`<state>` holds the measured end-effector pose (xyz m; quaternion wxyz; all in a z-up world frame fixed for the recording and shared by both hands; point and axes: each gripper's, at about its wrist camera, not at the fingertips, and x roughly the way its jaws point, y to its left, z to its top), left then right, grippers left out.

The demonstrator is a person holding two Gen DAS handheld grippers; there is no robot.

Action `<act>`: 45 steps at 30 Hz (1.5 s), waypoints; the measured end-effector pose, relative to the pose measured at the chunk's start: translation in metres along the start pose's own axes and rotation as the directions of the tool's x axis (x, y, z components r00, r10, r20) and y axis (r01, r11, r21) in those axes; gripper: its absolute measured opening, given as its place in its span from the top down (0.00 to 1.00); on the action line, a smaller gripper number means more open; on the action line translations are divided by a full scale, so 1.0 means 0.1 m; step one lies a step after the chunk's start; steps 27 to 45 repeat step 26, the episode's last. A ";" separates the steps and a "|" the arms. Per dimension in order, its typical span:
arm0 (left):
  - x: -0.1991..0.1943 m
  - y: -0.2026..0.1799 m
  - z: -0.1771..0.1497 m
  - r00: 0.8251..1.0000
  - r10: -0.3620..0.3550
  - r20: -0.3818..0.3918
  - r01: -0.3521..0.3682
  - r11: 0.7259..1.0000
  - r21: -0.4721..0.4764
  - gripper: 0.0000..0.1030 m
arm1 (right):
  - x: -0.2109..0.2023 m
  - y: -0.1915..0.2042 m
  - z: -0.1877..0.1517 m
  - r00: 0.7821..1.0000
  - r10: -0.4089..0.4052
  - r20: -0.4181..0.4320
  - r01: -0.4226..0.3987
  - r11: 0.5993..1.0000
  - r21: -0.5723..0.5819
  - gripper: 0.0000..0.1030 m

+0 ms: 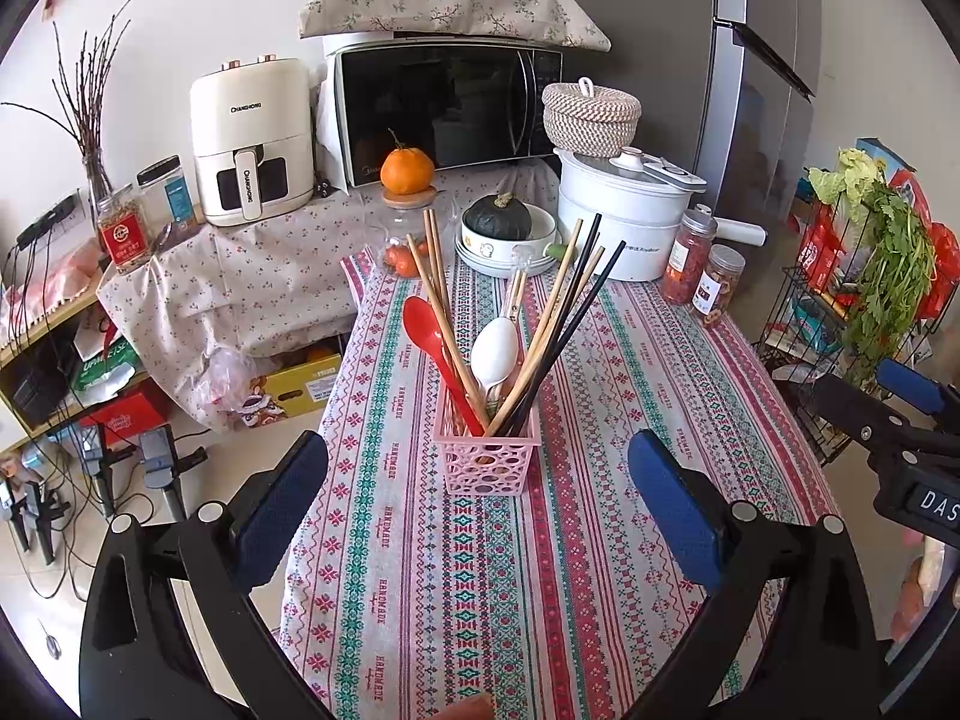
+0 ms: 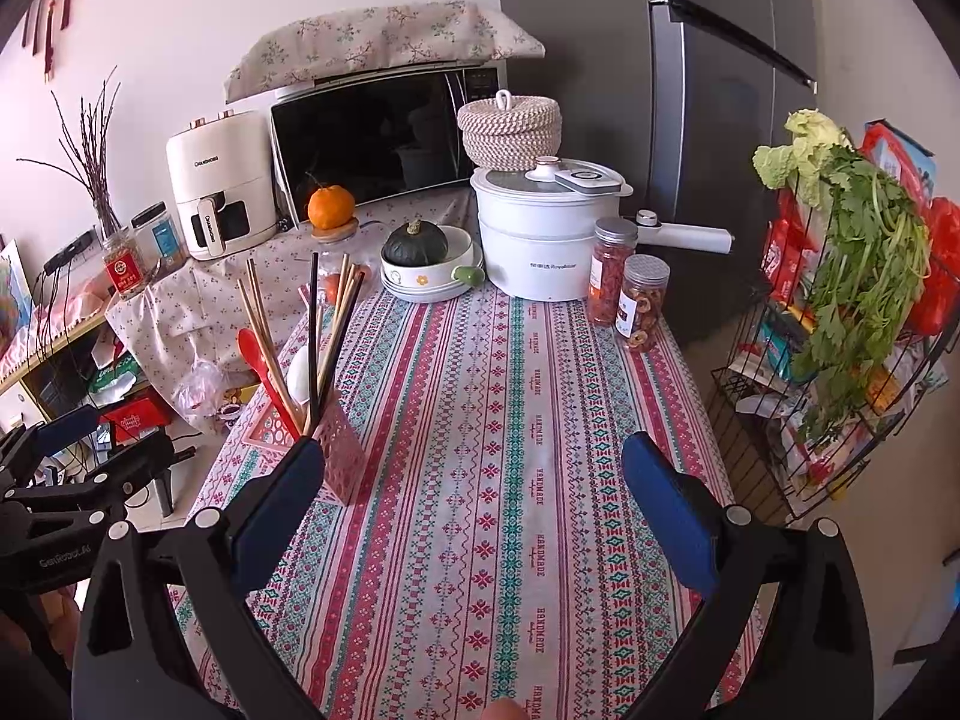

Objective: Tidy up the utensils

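Observation:
A pink perforated utensil basket (image 1: 485,461) stands on the patterned tablecloth (image 1: 456,570). It holds a red spoon (image 1: 423,324), a white spoon (image 1: 495,348) and several wooden and black chopsticks (image 1: 558,324). My left gripper (image 1: 477,501) is open and empty, hovering just in front of the basket. In the right wrist view the basket (image 2: 342,450) stands at the left, beside my left finger. My right gripper (image 2: 474,510) is open and empty above the bare cloth (image 2: 510,480). The right gripper's body also shows at the left wrist view's right edge (image 1: 900,450).
At the table's far end stand a white pot (image 2: 534,240), a bowl with a green squash (image 2: 420,252) and two jars (image 2: 630,288). A wire rack with greens (image 2: 852,300) stands right of the table. A microwave (image 1: 444,108) and air fryer (image 1: 252,144) sit behind.

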<state>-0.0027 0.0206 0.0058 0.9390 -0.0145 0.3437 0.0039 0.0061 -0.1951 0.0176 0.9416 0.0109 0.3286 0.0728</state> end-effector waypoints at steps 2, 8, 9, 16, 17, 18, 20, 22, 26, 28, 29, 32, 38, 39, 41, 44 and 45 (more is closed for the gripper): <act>0.00 0.00 -0.01 1.000 -0.001 -0.004 0.001 1.000 -0.002 0.07 | 0.00 0.00 0.00 1.000 0.000 0.000 0.000 1.000 0.000 0.06; 0.00 0.00 -0.02 1.000 -0.004 -0.008 0.004 1.000 -0.005 0.07 | 0.01 0.02 0.00 1.000 0.000 -0.004 0.000 1.000 -0.003 0.06; 0.00 0.00 -0.02 1.000 -0.006 -0.009 0.006 1.000 -0.006 0.07 | 0.02 0.03 0.00 1.000 0.000 -0.005 0.000 1.000 -0.003 0.06; -0.01 0.00 -0.02 1.000 -0.011 -0.012 0.011 1.000 -0.006 0.07 | 0.03 0.04 0.00 1.000 -0.001 -0.006 0.001 1.000 -0.003 0.06; 0.00 0.00 -0.02 1.000 -0.010 -0.013 0.010 1.000 -0.006 0.07 | 0.03 0.04 0.00 1.000 0.000 -0.006 0.000 1.000 -0.003 0.06; 0.00 0.00 -0.01 1.000 -0.012 -0.012 0.012 1.000 -0.007 0.07 | 0.03 0.04 0.00 1.000 0.000 -0.006 0.000 1.000 -0.003 0.06; 0.01 0.01 -0.01 1.000 -0.023 -0.012 0.023 1.000 -0.016 0.07 | 0.04 0.03 0.00 1.000 -0.008 -0.006 0.008 1.000 -0.003 0.06; 0.06 0.06 -0.01 0.999 -0.048 0.002 0.048 0.998 -0.041 0.07 | 0.09 0.02 -0.01 1.000 -0.024 -0.013 0.024 1.000 0.001 0.06; 0.52 0.14 -0.18 0.992 -0.108 -0.057 0.103 0.991 -0.084 0.07 | 0.38 -0.05 -0.09 0.995 -0.043 -0.094 0.044 0.999 0.007 0.06; 0.52 0.14 -0.18 0.992 -0.108 -0.057 0.103 0.991 -0.084 0.07 | 0.38 -0.05 -0.09 0.995 -0.043 -0.094 0.044 0.999 0.007 0.06; 0.52 0.14 -0.18 0.992 -0.108 -0.057 0.103 0.991 -0.084 0.07 | 0.38 -0.05 -0.09 0.995 -0.043 -0.094 0.044 0.999 0.007 0.06; 0.52 0.14 -0.18 0.992 -0.108 -0.057 0.103 0.991 -0.084 0.07 | 0.38 -0.05 -0.09 0.995 -0.043 -0.094 0.044 0.999 0.007 0.06; 0.52 0.14 -0.18 0.992 -0.108 -0.057 0.103 0.991 -0.084 0.07 | 0.38 -0.05 -0.09 0.995 -0.043 -0.094 0.044 0.999 0.007 0.06; 0.52 0.14 -0.18 0.992 -0.108 -0.057 0.103 0.991 -0.084 0.07 | 0.38 -0.05 -0.09 0.995 -0.043 -0.094 0.044 0.999 0.007 0.06; 0.52 0.14 -0.18 0.992 -0.108 -0.057 0.103 0.991 -0.084 0.07 | 0.38 -0.05 -0.09 0.995 -0.043 -0.094 0.044 0.999 0.007 0.06; 0.52 0.14 -0.18 0.992 -0.108 -0.057 0.103 0.991 -0.084 0.07 | 0.38 -0.05 -0.09 0.995 -0.043 -0.094 0.044 0.999 0.007 0.06; 0.52 0.14 -0.18 0.992 -0.108 -0.057 0.103 0.991 -0.084 0.07 | 0.38 -0.05 -0.09 0.995 -0.043 -0.094 0.044 0.999 0.007 0.06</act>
